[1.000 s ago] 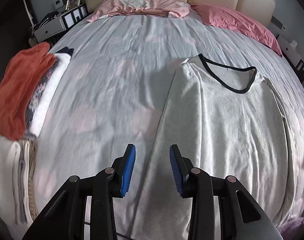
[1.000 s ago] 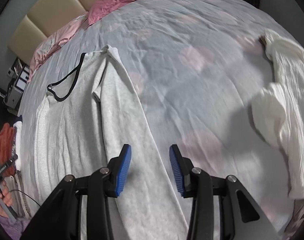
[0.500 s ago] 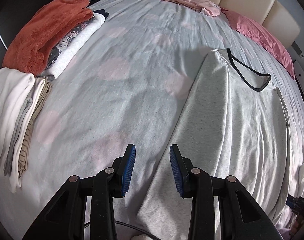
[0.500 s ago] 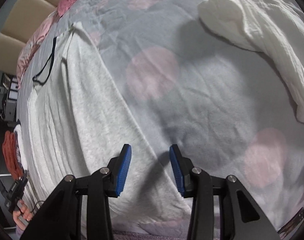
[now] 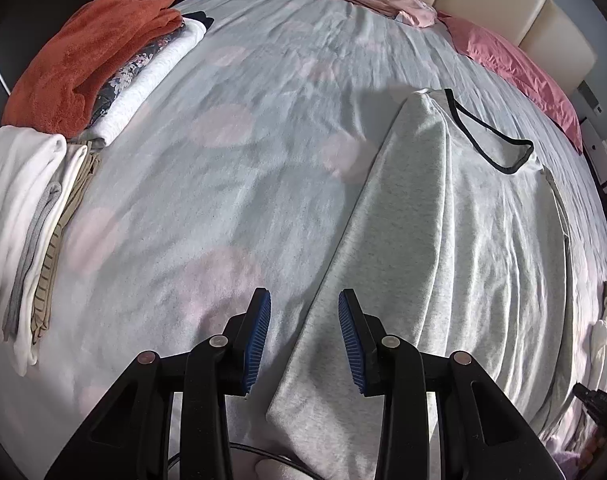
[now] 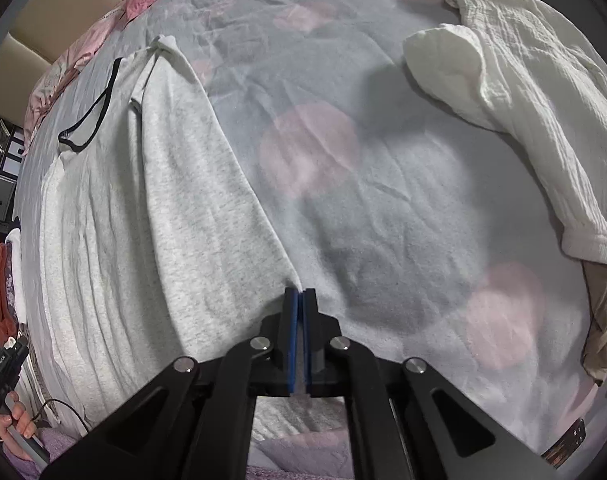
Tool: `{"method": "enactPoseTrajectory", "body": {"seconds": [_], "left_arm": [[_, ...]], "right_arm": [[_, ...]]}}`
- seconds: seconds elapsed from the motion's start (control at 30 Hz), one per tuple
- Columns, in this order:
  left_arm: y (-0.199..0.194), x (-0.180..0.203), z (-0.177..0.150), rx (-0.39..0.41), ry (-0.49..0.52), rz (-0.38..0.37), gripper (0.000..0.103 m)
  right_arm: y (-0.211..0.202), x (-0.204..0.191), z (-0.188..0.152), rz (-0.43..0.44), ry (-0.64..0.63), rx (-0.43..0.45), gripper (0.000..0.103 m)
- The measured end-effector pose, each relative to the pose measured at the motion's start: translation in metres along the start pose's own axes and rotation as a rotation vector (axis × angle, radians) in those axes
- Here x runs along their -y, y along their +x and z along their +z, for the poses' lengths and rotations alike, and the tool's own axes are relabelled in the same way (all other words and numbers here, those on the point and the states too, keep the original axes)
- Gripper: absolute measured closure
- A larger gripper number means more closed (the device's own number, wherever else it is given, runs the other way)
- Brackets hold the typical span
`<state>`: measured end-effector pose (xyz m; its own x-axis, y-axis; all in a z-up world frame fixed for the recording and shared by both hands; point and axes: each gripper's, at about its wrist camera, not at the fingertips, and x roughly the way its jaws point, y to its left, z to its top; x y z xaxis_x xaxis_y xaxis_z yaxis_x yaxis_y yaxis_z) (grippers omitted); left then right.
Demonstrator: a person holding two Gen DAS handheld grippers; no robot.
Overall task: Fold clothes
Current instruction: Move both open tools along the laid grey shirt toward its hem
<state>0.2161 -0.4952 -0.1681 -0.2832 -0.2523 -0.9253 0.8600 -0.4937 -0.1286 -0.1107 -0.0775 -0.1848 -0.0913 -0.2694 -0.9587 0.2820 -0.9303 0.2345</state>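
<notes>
Grey top (image 5: 443, 248) laid flat on bed (image 5: 223, 184), black-trimmed neckline toward headboard. Left gripper (image 5: 304, 334) half open above the garment's left edge, nothing clamped. Right gripper (image 6: 300, 320) closed tight at the right lower edge, fabric apparently pinched between pads. Folded stacks (image 5: 31, 200) at far left.

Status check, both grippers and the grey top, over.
Right gripper shut on the grey top at its near edge. Left gripper open, astride the opposite edge, not gripping. White garment lies apart; nothing in the way.
</notes>
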Motion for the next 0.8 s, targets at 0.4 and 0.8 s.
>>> {"method": "enactPoseTrajectory", "body": {"seconds": [0.4, 0.8], "left_arm": [[0.026, -0.003, 0.009, -0.070, -0.032, -0.068, 0.066], [0.058, -0.018, 0.005, -0.270, -0.092, -0.141, 0.066]], "right_arm": [[-0.076, 0.045, 0.077, -0.272, -0.002, 0.159, 0.101], [-0.036, 0.042, 0.108, -0.253, 0.109, 0.339, 0.096]]}}
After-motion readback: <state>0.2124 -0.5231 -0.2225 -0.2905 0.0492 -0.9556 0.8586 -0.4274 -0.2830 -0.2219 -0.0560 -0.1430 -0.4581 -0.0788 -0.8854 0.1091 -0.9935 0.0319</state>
